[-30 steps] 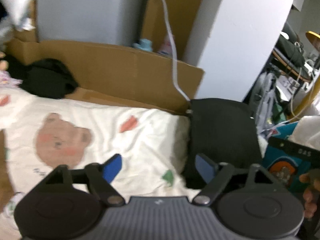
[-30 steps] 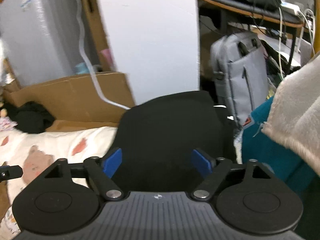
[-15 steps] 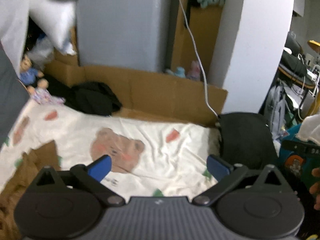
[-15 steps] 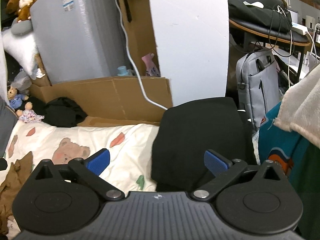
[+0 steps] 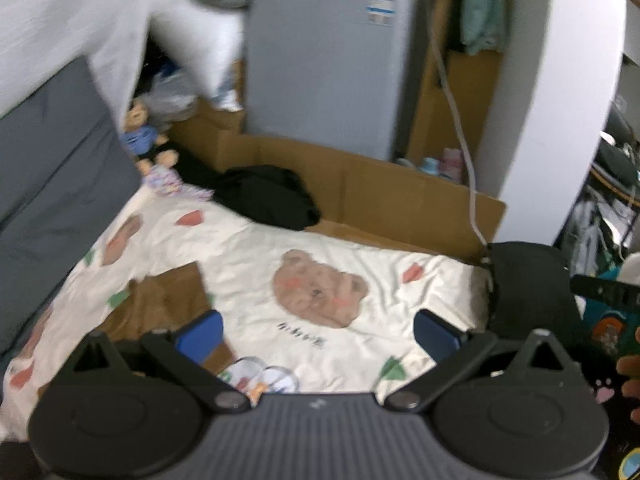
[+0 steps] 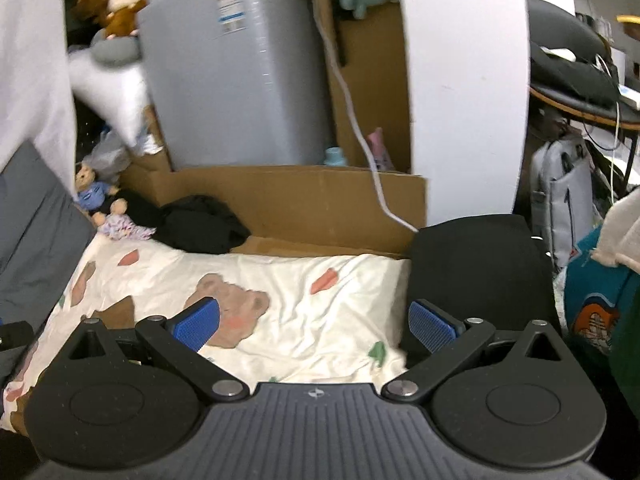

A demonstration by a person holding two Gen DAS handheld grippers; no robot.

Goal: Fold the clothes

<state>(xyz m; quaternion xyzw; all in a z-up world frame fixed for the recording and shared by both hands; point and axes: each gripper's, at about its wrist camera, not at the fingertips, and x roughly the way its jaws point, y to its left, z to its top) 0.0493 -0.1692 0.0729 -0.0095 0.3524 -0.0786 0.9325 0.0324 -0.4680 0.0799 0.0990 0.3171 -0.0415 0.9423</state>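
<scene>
On the cream bear-print bedsheet (image 5: 256, 264), a crumpled brown garment (image 5: 160, 304) lies at 9 o'clock and a flat folded black garment (image 6: 476, 268) at 3 o'clock. Left gripper (image 5: 316, 332) and right gripper (image 6: 314, 322) hover spread, empty. Pinch the soft brown fabric at opposite edges; pull it taut.

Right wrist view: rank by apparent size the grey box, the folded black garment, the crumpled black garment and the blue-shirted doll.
1. Grey box
2. Folded black garment, though it lies nearer the camera
3. Crumpled black garment
4. Doll
</scene>
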